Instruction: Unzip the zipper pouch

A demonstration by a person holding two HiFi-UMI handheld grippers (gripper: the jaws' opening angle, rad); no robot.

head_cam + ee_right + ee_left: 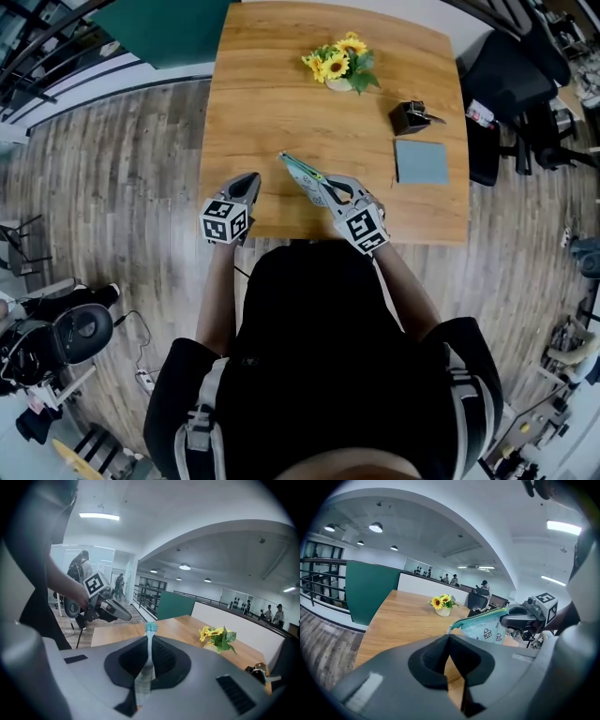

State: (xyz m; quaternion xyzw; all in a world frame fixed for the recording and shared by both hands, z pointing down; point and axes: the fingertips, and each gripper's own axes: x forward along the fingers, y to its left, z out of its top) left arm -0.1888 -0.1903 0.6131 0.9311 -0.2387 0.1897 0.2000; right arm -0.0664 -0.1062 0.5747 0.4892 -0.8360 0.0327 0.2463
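Note:
The zipper pouch (304, 173) is pale teal with small printed pictures and a teal zipper along its top edge. It hangs just above the wooden table (272, 103) near the front edge. My right gripper (330, 190) is shut on one end of it. In the right gripper view the pouch (149, 660) runs edge-on between the closed pads of the right gripper (150, 641). My left gripper (251, 178) is shut and empty, a short way left of the pouch. In the left gripper view, the left gripper (449, 638) points at the pouch (483, 626), whose free tip is closest.
A small pot of sunflowers (339, 66) stands at the back of the table. A black object (411, 115) and a grey-blue pad (421, 161) lie at the right. Black chairs (511, 84) stand beyond the right edge. The person's body is against the front edge.

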